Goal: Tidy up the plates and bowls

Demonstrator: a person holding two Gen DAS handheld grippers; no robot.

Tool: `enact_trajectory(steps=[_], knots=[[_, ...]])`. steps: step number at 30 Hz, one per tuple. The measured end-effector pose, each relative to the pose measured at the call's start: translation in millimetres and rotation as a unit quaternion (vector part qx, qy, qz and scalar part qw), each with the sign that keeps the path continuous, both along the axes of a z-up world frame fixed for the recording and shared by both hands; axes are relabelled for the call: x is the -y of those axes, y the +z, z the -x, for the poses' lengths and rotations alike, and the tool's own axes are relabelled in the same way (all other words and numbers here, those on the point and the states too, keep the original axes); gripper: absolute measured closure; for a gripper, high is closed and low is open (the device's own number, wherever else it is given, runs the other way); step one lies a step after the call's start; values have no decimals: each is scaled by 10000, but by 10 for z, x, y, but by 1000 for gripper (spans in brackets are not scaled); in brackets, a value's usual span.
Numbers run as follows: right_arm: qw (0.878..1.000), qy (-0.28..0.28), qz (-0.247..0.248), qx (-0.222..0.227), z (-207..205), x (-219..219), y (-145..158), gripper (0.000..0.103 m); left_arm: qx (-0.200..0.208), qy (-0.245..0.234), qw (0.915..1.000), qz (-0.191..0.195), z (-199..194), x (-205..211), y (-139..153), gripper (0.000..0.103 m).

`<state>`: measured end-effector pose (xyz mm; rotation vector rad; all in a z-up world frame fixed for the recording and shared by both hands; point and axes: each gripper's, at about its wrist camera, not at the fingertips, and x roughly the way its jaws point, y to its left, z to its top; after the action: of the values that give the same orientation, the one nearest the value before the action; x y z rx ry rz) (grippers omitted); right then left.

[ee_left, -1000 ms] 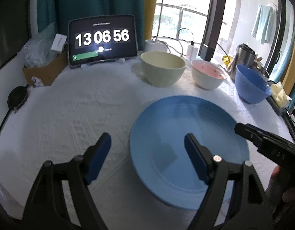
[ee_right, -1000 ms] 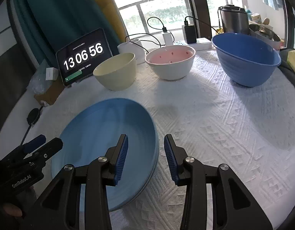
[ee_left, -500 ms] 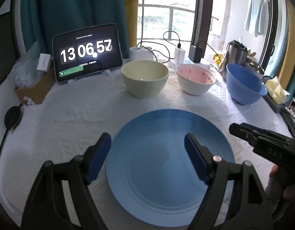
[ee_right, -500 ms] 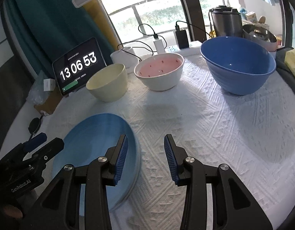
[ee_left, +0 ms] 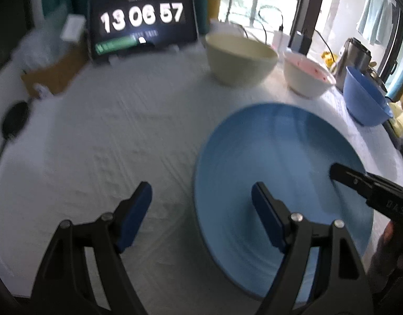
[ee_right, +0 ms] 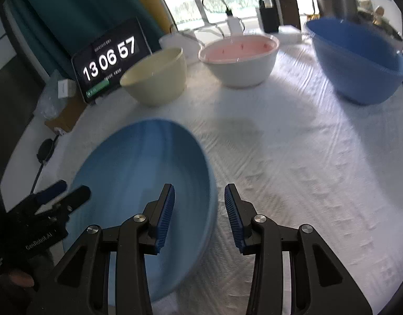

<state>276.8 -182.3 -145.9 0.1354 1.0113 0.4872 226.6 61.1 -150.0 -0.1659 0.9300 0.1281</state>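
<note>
On the bench (ee_right: 293, 157), a blue plate (ee_right: 138, 173) is straddled at its rim by the released right tool (ee_right: 198, 210); stiff, slippery, breakable. The left tool (ee_left: 201, 204) is released.

Three bowls (ee_right: 238, 60) stand in a row behind the plate (ee_right: 143, 183) on the tablecloth (ee_right: 306, 170).

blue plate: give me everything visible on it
The blue plate is round, wide and shallow, glossy like glazed ceramic, with faint concentric ridges. It is empty and lies flat on the white textured tablecloth, nearer than the three bowls. The right gripper, open, straddles its rim; contact is unclear.
</note>
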Motion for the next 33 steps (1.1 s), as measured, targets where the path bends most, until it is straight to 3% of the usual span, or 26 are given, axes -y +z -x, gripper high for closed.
enact_trajectory(steps=[9,17,24,33], knots=[[9997,-32,205,118,-197,-303,34,63,114,-369,9991,169,-202,-10,39,24],[9996,44,257,81,-407,-548,25,63,190,-76,9998,46,-337,-165,152,24],[9989,-192,174,380,-415,-290,203,63,706,219,9973,-22,-241,-140,445,23],[9976,-315,127,606,-387,163,403,62,988,31,9951,-89,-327,244,714,23]])
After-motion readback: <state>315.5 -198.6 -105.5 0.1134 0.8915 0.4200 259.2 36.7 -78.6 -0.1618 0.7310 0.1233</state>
